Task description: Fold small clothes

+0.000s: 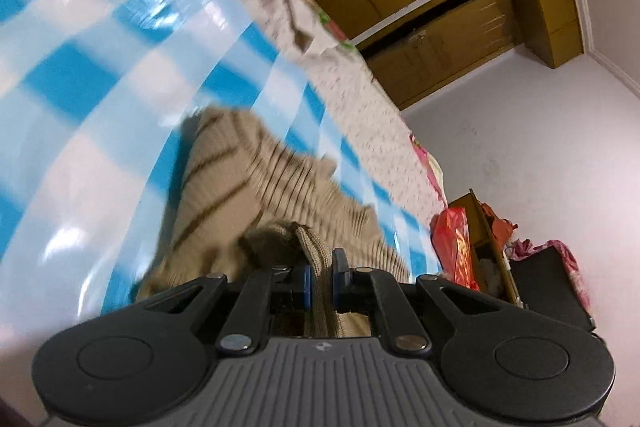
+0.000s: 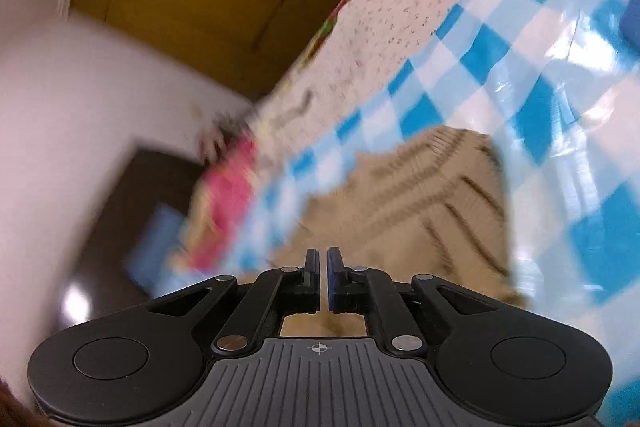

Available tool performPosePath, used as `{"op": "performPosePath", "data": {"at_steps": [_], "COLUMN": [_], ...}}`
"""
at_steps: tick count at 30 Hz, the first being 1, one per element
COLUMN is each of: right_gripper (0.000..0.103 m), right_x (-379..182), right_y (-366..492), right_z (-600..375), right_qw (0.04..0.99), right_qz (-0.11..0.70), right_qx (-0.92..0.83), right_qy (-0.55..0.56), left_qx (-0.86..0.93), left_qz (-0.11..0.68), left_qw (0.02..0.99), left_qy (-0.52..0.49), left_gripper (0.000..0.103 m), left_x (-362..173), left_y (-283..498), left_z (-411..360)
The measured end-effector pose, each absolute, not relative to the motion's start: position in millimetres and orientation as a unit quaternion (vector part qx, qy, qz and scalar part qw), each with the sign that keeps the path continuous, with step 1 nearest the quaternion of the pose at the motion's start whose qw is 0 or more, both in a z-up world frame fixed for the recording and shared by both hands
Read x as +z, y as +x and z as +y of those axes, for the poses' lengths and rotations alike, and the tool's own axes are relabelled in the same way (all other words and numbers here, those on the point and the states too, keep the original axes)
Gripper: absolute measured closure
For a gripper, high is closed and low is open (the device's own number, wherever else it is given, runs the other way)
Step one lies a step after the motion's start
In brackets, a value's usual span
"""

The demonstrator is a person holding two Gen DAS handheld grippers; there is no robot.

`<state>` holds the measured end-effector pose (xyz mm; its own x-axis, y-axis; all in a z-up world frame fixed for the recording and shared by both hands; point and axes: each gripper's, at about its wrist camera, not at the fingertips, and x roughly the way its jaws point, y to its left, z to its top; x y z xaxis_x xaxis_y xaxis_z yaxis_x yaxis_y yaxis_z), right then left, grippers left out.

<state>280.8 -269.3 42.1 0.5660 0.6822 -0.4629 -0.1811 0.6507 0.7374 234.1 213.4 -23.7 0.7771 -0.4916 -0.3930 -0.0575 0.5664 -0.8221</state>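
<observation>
The left gripper [image 1: 320,277] has its blue pads clamped on a ribbed edge of the beige knit sweater [image 1: 256,183], a band of fabric running down between the jaws toward the camera. Just ahead of the fingertips the knit bunches into a dark lump, and beyond that the body of the garment, with thin brown stripes, spreads flat over the blue-and-white checked sheet [image 1: 80,75].

The right gripper [image 2: 323,279] has its jaws drawn almost together with only a thin slit left; nothing shows between them, though the view is blurred. The same sweater lies directly ahead of and under its tips.

The sweater looks soft, light and stretchy, likely to sag and drag on the glossy, probably slippery sheet. The firmer ribbed hem or cuff seems the best hold; a pinch on one layer mid-panel would likely stretch it.
</observation>
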Motion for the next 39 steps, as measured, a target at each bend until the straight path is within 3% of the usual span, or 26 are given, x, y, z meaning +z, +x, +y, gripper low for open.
{"op": "performPosePath", "data": {"at_steps": [3, 7, 11, 13, 14, 17, 19, 39], "right_gripper": [0.090, 0.090, 0.074, 0.074, 0.074, 0.096, 0.102, 0.103], "right_x": [28, 3, -8, -13, -16, -7, 1, 91], "right_y": [271, 279, 278, 279, 280, 277, 276, 301], "right_z": [-255, -236, -213, -206, -202, -195, -199, -254], "right_qw": [0.836, 0.803, 0.807, 0.807, 0.808, 0.817, 0.814, 0.884], "right_qz": [0.426, 0.472, 0.476, 0.478, 0.476, 0.469, 0.463, 0.307], "right_qx": [0.254, 0.277, 0.294, 0.299, 0.302, 0.299, 0.307, 0.256], "right_qy": [0.235, 0.234, 0.190, 0.177, 0.173, 0.153, 0.171, 0.243], "left_qx": [-0.127, -0.121, -0.120, -0.121, -0.123, -0.131, -0.133, -0.157], "left_qz": [0.309, 0.313, 0.319, 0.320, 0.320, 0.309, 0.297, 0.248], "left_qw": [0.823, 0.828, 0.827, 0.826, 0.825, 0.821, 0.820, 0.837], "left_qy": [-0.459, -0.450, -0.447, -0.449, -0.450, -0.461, -0.471, -0.462], "left_gripper": [0.084, 0.084, 0.084, 0.084, 0.084, 0.084, 0.084, 0.084], "left_x": [-29, -24, -26, -27, -27, -23, -20, 33], "left_y": [214, 197, 195, 195, 194, 195, 196, 256], "left_z": [217, 221, 221, 220, 220, 222, 225, 230]}}
